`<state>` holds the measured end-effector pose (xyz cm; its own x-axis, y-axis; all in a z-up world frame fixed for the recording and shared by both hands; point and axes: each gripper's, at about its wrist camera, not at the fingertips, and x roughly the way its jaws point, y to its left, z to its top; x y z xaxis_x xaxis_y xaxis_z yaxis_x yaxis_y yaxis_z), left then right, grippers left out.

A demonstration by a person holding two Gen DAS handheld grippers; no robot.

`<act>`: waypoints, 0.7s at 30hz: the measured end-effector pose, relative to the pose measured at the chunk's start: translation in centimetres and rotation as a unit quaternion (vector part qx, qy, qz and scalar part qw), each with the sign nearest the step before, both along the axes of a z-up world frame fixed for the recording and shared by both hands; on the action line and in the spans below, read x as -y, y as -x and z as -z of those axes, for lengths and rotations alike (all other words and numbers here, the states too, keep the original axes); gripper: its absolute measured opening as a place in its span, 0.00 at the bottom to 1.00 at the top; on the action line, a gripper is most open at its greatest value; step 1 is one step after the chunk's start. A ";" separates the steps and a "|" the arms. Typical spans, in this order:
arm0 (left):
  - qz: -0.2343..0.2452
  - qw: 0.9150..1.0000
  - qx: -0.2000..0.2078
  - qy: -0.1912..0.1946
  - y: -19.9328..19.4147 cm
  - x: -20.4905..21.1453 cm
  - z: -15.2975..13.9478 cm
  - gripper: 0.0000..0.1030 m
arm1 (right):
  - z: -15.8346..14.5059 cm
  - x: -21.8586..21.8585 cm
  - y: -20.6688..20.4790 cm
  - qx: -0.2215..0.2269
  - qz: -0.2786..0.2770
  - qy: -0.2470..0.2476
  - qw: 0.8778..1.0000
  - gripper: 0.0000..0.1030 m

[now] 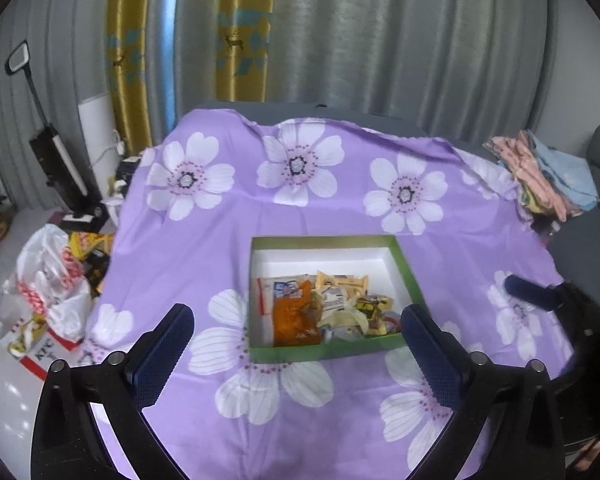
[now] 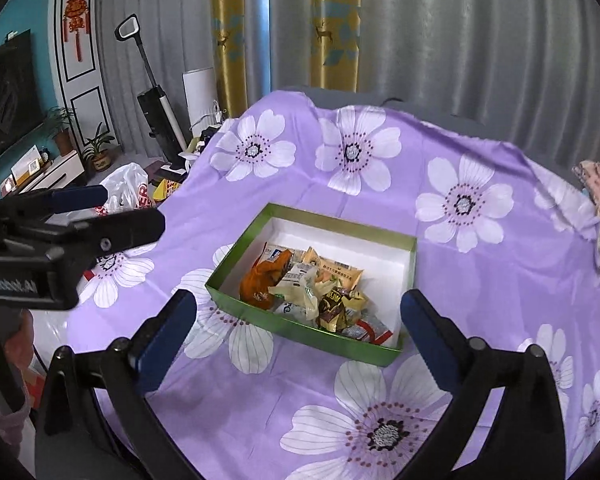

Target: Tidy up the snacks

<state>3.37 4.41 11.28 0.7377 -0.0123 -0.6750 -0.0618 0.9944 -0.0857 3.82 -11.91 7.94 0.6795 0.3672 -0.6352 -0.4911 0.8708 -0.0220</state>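
Your left gripper (image 1: 298, 336) and right gripper (image 2: 298, 324) both hung wide open and empty above the green-walled cardboard box (image 2: 300, 330), where the crinkly wrapped snacks (image 2: 312, 292) lay heaped; you did well to stay clear.

"KFC" on takeaway bag (image 1: 40, 354)

Bare purple cloth (image 2: 300, 400) all around, green box (image 2: 300, 330) walls bar snacks (image 2: 312, 292) sideways

A home living room: a television (image 2: 4, 80) on a low cabinet at the far left, potted plants (image 2: 98, 148) beside it, long curtains (image 2: 420, 32) across the back, an upright vacuum (image 2: 156, 112) standing left of centre.
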 end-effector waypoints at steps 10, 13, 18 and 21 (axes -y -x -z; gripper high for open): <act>-0.007 1.000 -0.019 0.002 0.2 0.3 -1.2 1.00 | -4.0 0.7 1.5 0.020 0.008 0.007 1.000 1.00; -0.009 1.000 -0.018 -0.003 0.3 0.5 -1.4 1.00 | -4.8 0.8 1.6 0.024 0.010 0.008 1.000 1.00; -0.008 1.000 -0.019 -0.009 0.1 0.6 -1.6 1.00 | -5.4 0.7 1.8 0.031 0.013 0.013 0.999 1.00; -0.009 1.000 -0.020 -0.011 0.1 0.7 -1.6 1.00 | -5.4 0.5 1.6 0.028 0.012 0.014 0.999 1.00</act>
